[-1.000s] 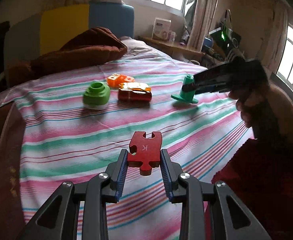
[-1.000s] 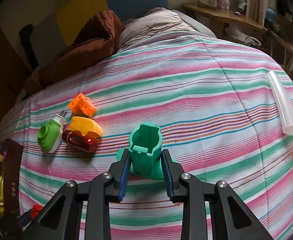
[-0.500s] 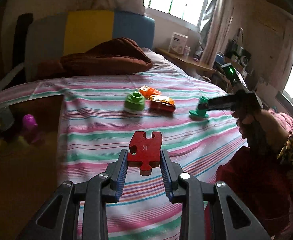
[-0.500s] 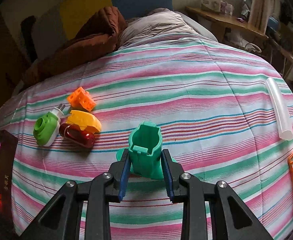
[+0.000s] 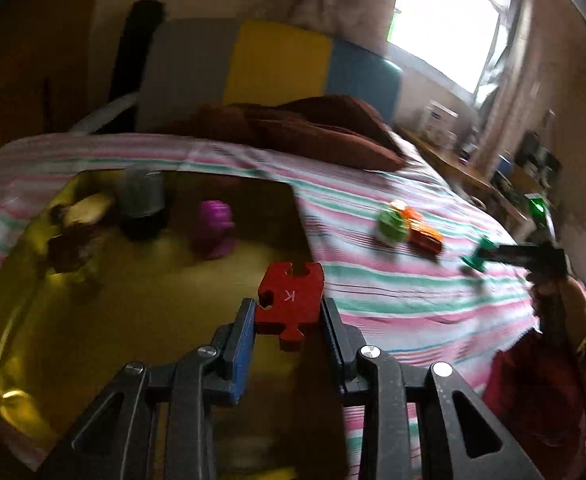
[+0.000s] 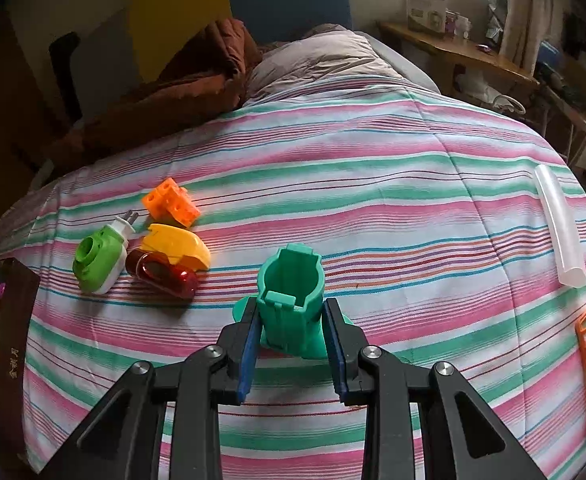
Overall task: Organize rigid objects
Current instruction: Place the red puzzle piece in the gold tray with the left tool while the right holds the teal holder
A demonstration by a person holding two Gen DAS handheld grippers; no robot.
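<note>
Both grippers are loaded: left gripper pinches the red puzzle piece, now swung over the yellow box, ready for release; right gripper pinches the green holder.

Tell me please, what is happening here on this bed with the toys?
A person is tidying toys with two hand-held grippers. The left gripper holds a red puzzle piece at the edge of a yellow-lined box holding other toys. The right gripper grips a green plastic piece above the striped bedspread, where an orange block lies.

red puzzle pc, teal holder, striped sheet
</note>
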